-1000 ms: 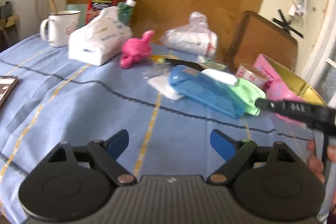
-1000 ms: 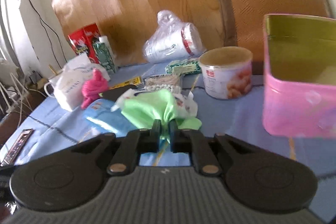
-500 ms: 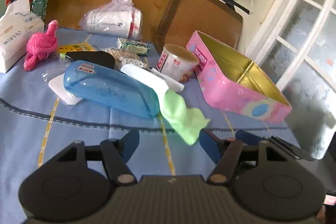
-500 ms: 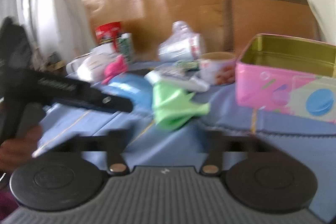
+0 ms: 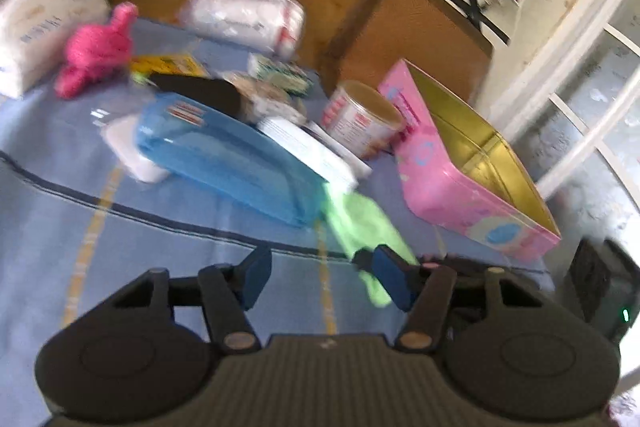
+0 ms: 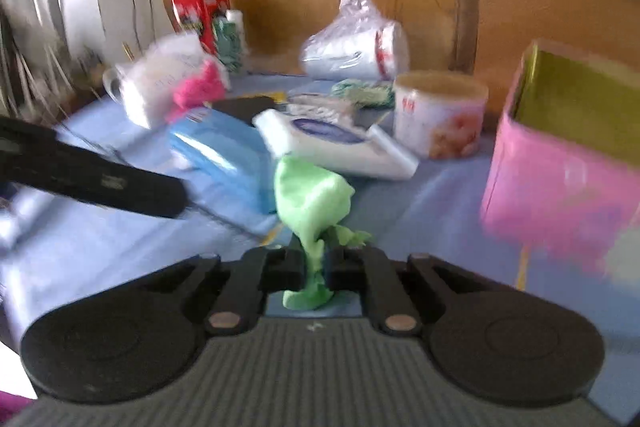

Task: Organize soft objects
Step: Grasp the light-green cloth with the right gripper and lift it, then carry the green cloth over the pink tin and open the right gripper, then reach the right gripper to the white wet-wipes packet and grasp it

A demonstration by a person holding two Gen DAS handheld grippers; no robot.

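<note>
R tongs [image 6: 314, 267] pinched on one green cloth [image 6: 310, 201], its long axis running straight away from the cam, bulk bunched up past the tips, above the blue desk [image 6: 120, 251]. L tongs [image 5: 320, 283] spread wide, holding nothing. One pink tin [image 5: 460, 183] w/ open top to the right; one pink plush [image 5: 98, 47] far left.

Blue cloth-covered table [image 5: 60, 239], crossed by yellow and dark stripes. Straight ahead of the left claw [image 5: 316, 277], a blue plastic case [image 5: 228, 155] flat on the cloth, white packet [image 5: 308, 147] leaning on its far end. Ahead and right: round printed tub [image 5: 360, 119], then open pink tin [image 5: 472, 167]. Far left: pink plush toy [image 5: 96, 51] beside white tissue pack [image 5: 36, 23]. Farther back, bagged white roll [image 5: 248, 15]. Everything blurred.
</note>
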